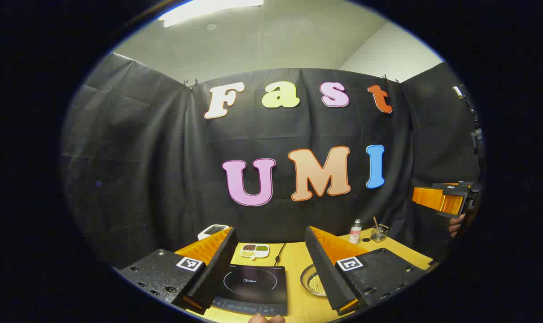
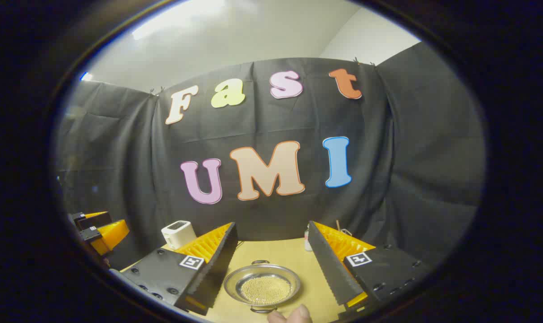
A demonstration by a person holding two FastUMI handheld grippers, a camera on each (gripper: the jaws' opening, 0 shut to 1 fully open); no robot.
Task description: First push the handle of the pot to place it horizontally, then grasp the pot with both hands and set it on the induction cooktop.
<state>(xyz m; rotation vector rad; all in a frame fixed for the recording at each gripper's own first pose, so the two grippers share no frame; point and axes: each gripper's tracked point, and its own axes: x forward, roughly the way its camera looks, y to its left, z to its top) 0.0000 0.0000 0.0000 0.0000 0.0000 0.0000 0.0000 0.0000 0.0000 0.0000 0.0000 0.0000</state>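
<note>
Right of the cooktop [image 1: 253, 285], the pot [image 2: 262, 285] is sitting untouched on the table [image 2: 271, 251]; left gripper [image 1: 267, 273] and right gripper [image 2: 271, 273] are hovering above, jaws spread wide, empty, presumably readying the handle push.

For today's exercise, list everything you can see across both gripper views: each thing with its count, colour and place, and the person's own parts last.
Table: one, yellow wood, under everything.
Induction cooktop: one, black, on the table between the left tool's fingers.
Pot: one, silver with small handles, holding pale beads, right of the cooktop.
Divided dish: one, white, with dark and green fillings, behind the cooktop.
White box: one, at the table's back left.
Bottle: one, clear with pink contents, back right.
Glass cup: one, clear, holding a stick, beside the bottle.
Left tool: one, open, above the cooktop.
Right tool: one, open, above the pot.
Fingertips: at the bottom edge.
</note>
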